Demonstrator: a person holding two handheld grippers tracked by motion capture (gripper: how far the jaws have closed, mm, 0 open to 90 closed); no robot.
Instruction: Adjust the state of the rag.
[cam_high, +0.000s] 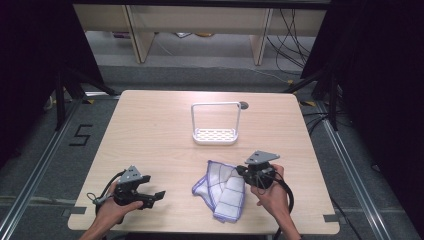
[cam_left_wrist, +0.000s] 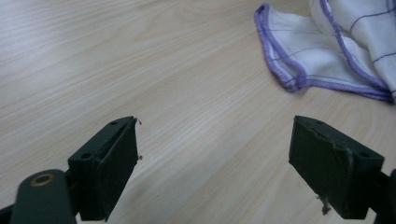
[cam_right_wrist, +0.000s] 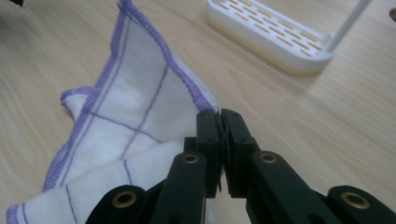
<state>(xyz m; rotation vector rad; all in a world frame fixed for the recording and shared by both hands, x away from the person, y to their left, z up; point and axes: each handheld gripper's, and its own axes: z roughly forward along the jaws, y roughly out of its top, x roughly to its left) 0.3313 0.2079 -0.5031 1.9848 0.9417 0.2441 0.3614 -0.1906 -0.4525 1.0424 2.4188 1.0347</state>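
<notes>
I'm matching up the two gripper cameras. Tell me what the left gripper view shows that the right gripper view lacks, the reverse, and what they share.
Left gripper view alone: the left gripper with jaws wide apart over bare wood, holding nothing. Right gripper view alone: the right gripper with jaws shut on the purple hem of the cloth, and the white slotted rack beyond it. Both share the white purple-edged cloth and the light wooden table.

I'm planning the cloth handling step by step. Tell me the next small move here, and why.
Probably bring the left hand-held gripper forward to the near purple edge of the cloth and close on it. The right hand-held gripper is shut on the cloth's hem, while the left one is open over bare table, short of the cloth. A second grip would let the crumpled cloth be spread or lifted toward the rack.
</notes>
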